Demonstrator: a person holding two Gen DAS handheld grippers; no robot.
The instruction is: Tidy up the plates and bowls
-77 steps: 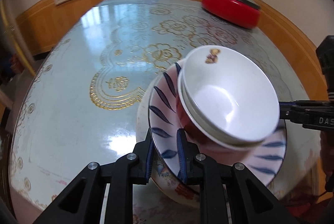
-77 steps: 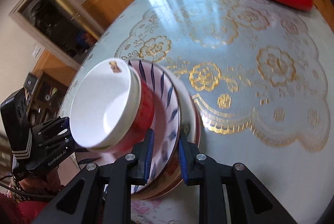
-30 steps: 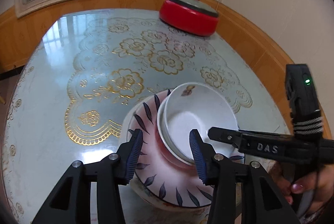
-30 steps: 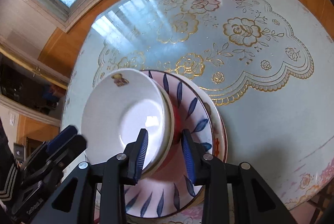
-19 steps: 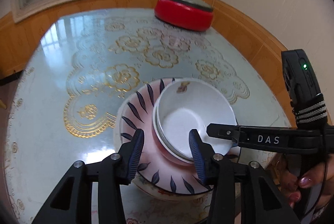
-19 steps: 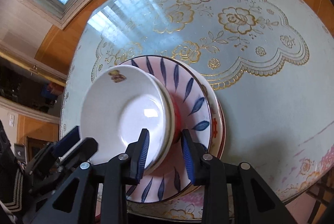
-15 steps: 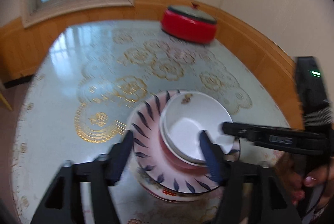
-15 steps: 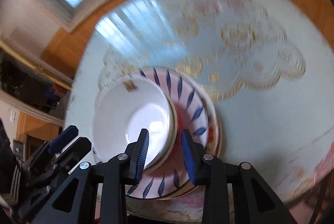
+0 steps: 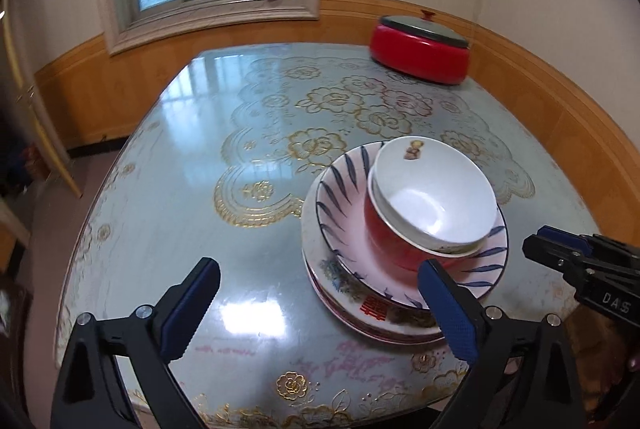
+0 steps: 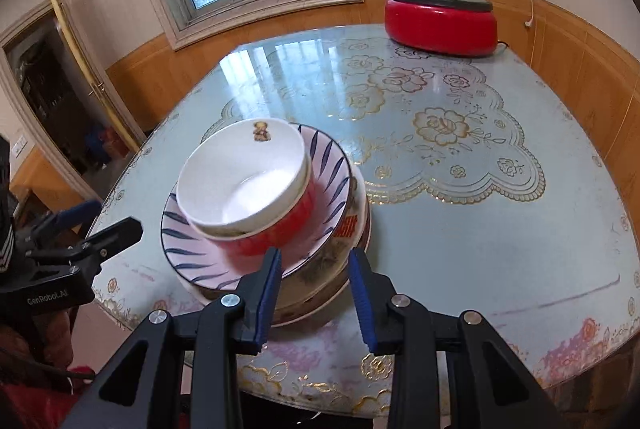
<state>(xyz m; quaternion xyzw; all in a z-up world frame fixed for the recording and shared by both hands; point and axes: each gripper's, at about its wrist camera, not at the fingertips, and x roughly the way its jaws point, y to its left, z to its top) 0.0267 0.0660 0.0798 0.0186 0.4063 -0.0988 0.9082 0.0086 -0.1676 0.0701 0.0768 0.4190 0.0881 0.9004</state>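
A stack stands near the table's front edge: a white bowl (image 9: 434, 191) nested in a red bowl (image 9: 390, 243), on a pink plate with blue leaves (image 9: 344, 225), on a flowered plate (image 9: 360, 303). The same stack shows in the right wrist view, with white bowl (image 10: 244, 173), red bowl (image 10: 276, 229), leaf plate (image 10: 332, 185) and bottom plate (image 10: 320, 281). My left gripper (image 9: 320, 305) is wide open and empty, drawn back in front of the stack. My right gripper (image 10: 314, 293) is open and empty, just in front of the plates' near rim.
The stack sits on a round, glass-topped table (image 9: 200, 157) with a gold-flowered cloth. A red lidded electric pot (image 9: 420, 49) stands at the far right edge, also seen in the right wrist view (image 10: 440, 17). Wood-panelled walls and a window lie behind.
Both grippers have let go of the plates, opened wider and drawn back and up from the stack. The stack now rests on the table.
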